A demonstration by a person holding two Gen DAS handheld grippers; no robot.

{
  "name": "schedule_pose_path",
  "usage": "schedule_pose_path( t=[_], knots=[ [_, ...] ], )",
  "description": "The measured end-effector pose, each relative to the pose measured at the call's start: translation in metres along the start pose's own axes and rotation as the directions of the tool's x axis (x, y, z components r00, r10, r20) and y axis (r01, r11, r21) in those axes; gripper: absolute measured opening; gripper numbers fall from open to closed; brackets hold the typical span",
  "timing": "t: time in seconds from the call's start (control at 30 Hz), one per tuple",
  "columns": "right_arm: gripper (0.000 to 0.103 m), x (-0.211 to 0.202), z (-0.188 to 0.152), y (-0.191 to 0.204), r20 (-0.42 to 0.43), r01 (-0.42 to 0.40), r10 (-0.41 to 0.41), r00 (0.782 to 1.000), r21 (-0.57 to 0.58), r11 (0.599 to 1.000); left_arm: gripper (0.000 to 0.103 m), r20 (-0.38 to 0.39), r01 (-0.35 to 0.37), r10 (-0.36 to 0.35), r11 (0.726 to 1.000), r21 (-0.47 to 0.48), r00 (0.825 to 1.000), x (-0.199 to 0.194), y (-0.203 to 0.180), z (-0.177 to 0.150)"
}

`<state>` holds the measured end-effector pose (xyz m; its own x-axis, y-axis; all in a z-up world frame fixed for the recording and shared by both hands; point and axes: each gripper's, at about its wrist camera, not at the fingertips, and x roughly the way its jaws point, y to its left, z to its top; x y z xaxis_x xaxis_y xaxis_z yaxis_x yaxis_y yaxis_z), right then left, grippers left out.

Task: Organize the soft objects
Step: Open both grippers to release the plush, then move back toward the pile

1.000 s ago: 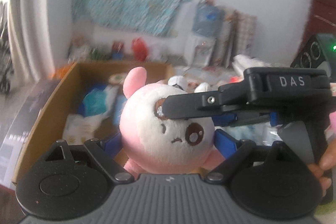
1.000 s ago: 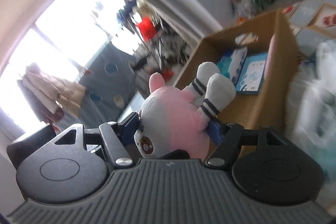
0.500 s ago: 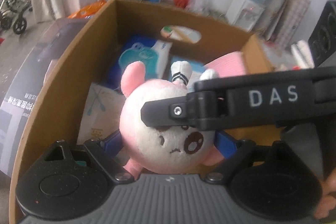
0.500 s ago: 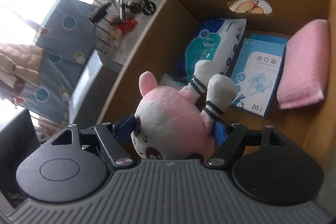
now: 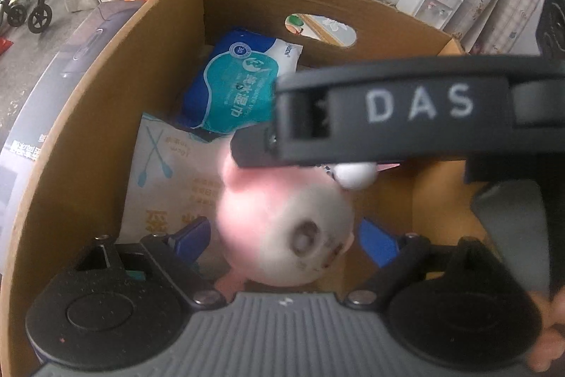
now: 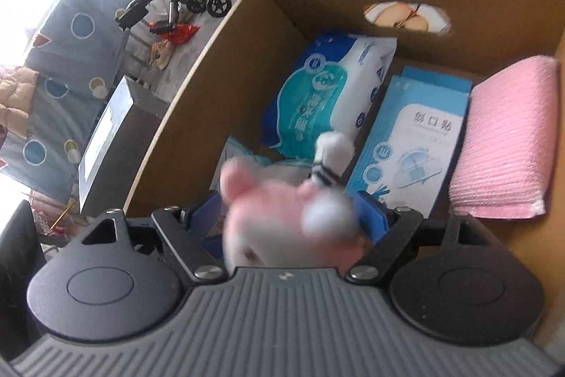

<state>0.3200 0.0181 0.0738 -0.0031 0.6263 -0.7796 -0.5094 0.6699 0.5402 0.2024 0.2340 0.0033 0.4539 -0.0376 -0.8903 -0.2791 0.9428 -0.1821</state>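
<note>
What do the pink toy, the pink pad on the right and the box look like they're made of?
Pink toy: plush fabric, fuzzy and matte, though motion-blurred.
Pink pad: probably ribbed sponge or knit cloth; fine parallel ridges, white edge at one corner.
Box: brown cardboard, dull finish, with a cut-out handle hole.

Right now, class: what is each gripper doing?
Left gripper: open, clear of the blurred plush toy.
Right gripper: open around the plush toy.
</note>
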Motion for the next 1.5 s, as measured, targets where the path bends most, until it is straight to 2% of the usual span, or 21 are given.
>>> schedule_pose_path(
  t=[0.23,0.37,0.43,0.5,0.63,0.8,0.87,0.97,1.13,1.33,1.5],
  knots=[
    [0.083,-0.022,-0.003,-0.003,0.061,-0.028,0.028,0.998,0.01,1.0,0.092,0.035,-0.01,0.009,1.0,0.005,0.999,-0.013,-0.006,-0.004],
    [0.083,-0.061,-0.013,-0.005,0.17,-0.108,0.101,0.98,0.034,0.994,0.092,0.112,-0.019,0.017,1.0,0.015,0.994,-0.038,-0.013,-0.012],
    [0.083,-0.089,-0.028,-0.01,0.252,-0.202,0.185,0.95,0.044,0.978,0.092,0.184,-0.007,0.0,0.999,0.038,0.983,-0.06,-0.019,-0.023],
    [0.083,-0.121,-0.054,-0.017,0.331,-0.294,0.262,0.907,0.049,0.955,0.093,0.245,0.011,-0.026,0.998,0.063,0.969,-0.082,-0.026,-0.037],
    [0.087,-0.178,-0.113,-0.036,0.44,-0.374,0.323,0.838,0.033,0.927,0.095,0.322,0.098,-0.142,0.984,0.147,0.936,-0.119,-0.045,-0.069],
    [0.088,-0.236,-0.183,-0.069,0.558,-0.382,0.291,0.777,0.051,0.923,0.098,0.384,0.158,-0.267,0.943,0.292,0.884,-0.145,-0.084,-0.119],
    [0.088,-0.257,-0.211,-0.083,0.605,-0.371,0.259,0.753,0.066,0.926,0.098,0.398,0.164,-0.296,0.929,0.333,0.869,-0.145,-0.102,-0.139],
    [0.09,-0.279,-0.248,-0.107,0.652,-0.356,0.211,0.728,0.098,0.929,0.098,0.396,0.18,-0.344,0.901,0.394,0.851,-0.141,-0.128,-0.165],
    [0.091,-0.293,-0.306,-0.145,0.682,-0.322,0.104,0.724,0.201,0.925,0.098,0.355,0.232,-0.423,0.851,0.471,0.833,-0.127,-0.169,-0.194],
    [0.091,-0.295,-0.357,-0.179,0.694,-0.315,0.017,0.72,0.303,0.899,0.098,0.267,0.275,-0.473,0.794,0.541,0.84,-0.098,-0.21,-0.217],
    [0.091,-0.294,-0.38,-0.193,0.69,-0.293,-0.022,0.724,0.336,0.895,0.098,0.195,0.327,-0.517,0.746,0.58,0.834,-0.076,-0.23,-0.226]
  ],
)
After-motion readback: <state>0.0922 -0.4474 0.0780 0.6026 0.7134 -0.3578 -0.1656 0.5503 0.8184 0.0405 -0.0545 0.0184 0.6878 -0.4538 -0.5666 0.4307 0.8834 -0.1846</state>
